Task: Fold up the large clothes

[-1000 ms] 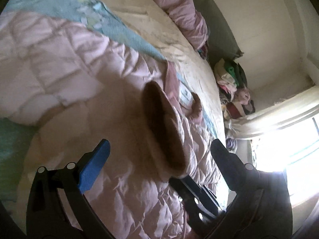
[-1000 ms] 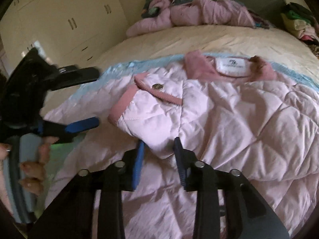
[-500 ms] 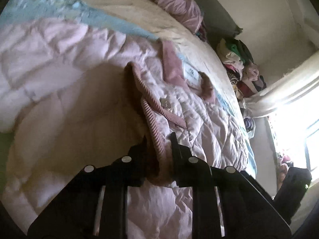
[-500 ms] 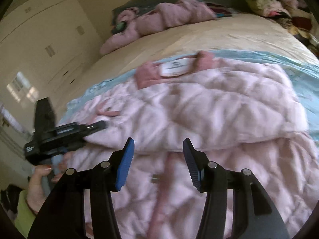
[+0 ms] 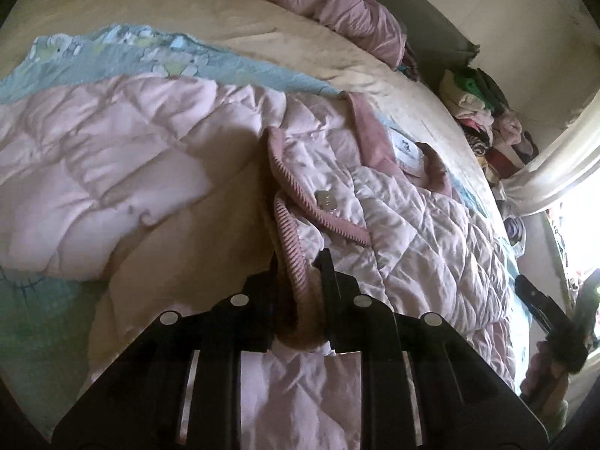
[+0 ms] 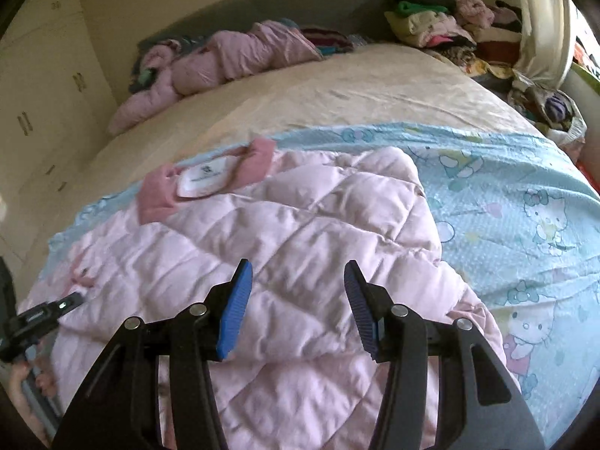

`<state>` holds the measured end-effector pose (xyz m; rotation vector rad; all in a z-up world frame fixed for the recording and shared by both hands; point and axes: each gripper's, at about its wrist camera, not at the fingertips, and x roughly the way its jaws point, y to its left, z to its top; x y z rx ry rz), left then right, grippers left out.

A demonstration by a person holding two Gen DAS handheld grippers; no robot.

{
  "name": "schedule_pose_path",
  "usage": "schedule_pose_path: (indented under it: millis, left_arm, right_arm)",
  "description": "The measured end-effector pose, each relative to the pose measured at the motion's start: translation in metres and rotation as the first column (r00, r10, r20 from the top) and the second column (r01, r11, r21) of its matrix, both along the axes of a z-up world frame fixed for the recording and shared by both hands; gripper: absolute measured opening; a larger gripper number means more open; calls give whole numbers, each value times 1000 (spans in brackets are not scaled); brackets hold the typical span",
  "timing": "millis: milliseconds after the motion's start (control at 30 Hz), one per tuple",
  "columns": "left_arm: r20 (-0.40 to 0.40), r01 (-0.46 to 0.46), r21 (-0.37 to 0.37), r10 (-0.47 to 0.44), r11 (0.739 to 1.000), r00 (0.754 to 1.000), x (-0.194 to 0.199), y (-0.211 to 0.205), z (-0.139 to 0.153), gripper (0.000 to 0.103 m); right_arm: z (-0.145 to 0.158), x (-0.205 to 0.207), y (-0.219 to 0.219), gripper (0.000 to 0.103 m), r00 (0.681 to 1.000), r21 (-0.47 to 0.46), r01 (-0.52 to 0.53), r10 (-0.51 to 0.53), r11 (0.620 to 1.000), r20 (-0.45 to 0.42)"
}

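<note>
A pale pink quilted jacket (image 6: 285,247) lies spread across a bed, resting mostly on a light blue cartoon-print sheet (image 6: 525,195). Its darker pink collar (image 6: 202,183), with a white label, points toward the headboard, so the jacket's long axis runs from the collar down toward the person at the foot of the bed.

The left gripper (image 5: 300,258) is pinched closed on the ribbed pink cuff (image 5: 288,236) of one sleeve. That sleeve is doubled over on top of the jacket body, and the cuff sits below the collar, near a round metal snap (image 5: 325,199).

The right gripper (image 6: 298,281) hangs just above the jacket, its blue-padded jaws spread wide and holding nothing. It is over the jacket's middle, on the far side of the collar from the left gripper. The jacket's right edge and the sleeve there lie just beyond it, toward the bare blue sheet.

Judging from this, the left sleeve is being laid inward, and the right hand is the nearer one to take the opposite side and fold it toward the collar line.

A heap of other clothes (image 6: 442,22) sits beside the headboard, well away from the collar.
</note>
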<state>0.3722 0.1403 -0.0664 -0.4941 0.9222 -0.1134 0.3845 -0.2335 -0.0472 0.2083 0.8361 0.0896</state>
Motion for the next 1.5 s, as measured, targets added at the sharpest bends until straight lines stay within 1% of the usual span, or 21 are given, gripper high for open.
schedule_pose_path:
  millis: [100,233,367,467,633,733,767,800,833,867,933,967,1000,1033,1067,1100,1167,1300,1400,1467,1500]
  left_arm:
    - [-3,-2,4,2,1000,1000,-3,1,0,13]
    - [-12,-3,7,3,1000,1000,-2,1,-2,14]
    - [-12,0,17,1,1000,1000,-1,-3,-3,17]
    - [-21,0,8,0,1000,1000,1,-1,-7,19]
    - [-38,3,45,-1,999,999,0,-5,-4,23]
    - [-18,4,93,-2,996,1000,-4,-9,9,23]
    - [-11,4,98,-3,995,1000,-7,-9,13,27]
    - [-7,5,98,-5,995,1000,-8,-9,15,34]
    - [-2,4,100,-4,995,1000,-11,-8,19,39]
    - [1,0,104,0,995,1000,-12,-7,21,47]
    - [10,-22,107,21,994,1000,-16,-5,28,58]
    - [11,-30,111,29,993,1000,-17,-3,30,70]
    - [15,-41,117,40,992,999,-19,-2,33,80]
    - [20,-50,124,48,991,999,-21,-1,36,84]
    - [21,-58,129,56,990,998,-22,0,38,91]
    - [23,-71,133,68,989,997,-24,2,40,94]
    - [24,-101,142,99,985,995,-26,7,46,94]
    - [38,-155,163,150,974,988,-34,17,58,94]
    - [55,-186,190,178,964,982,-40,26,67,94]
    - [52,-199,188,193,962,980,-44,33,71,94]
    - [50,-212,202,206,956,977,-45,36,72,94]
  right_arm:
    - [-14,19,1,50,999,-10,10,-10,1000,-41]
    - [-27,30,0,52,995,-32,25,-28,999,-96]
    - [-48,40,-9,54,988,4,42,-41,999,-151]
    - [-59,43,-10,54,986,4,43,-42,999,-162]
    - [-60,43,-7,54,986,-10,46,-47,999,-159]
    - [-60,43,-5,54,987,-21,47,-50,999,-155]
    - [-57,42,-4,55,987,-26,47,-50,999,-154]
    - [-54,40,-3,58,987,-22,45,-48,999,-153]
    - [-51,37,-3,65,988,-11,41,-42,999,-149]
    - [-47,33,-2,71,990,6,35,-34,999,-138]
    - [-39,26,2,74,993,26,22,-19,999,-113]
    - [-35,22,4,79,995,33,12,-8,999,-101]
    - [-31,18,7,82,996,40,2,1,999,-94]
    - [-27,14,10,86,996,48,-6,11,999,-87]
    - [-23,10,14,90,997,62,-21,26,998,-74]
    - [-18,7,18,92,997,69,-33,38,997,-66]
    - [-6,0,29,96,997,75,-61,65,995,-41]
    - [17,-12,50,97,994,96,-109,109,989,6]
    - [29,-20,66,98,991,89,-135,133,987,34]
    - [34,-24,76,98,988,88,-153,149,984,41]
    - [37,-27,81,98,986,90,-162,159,983,44]
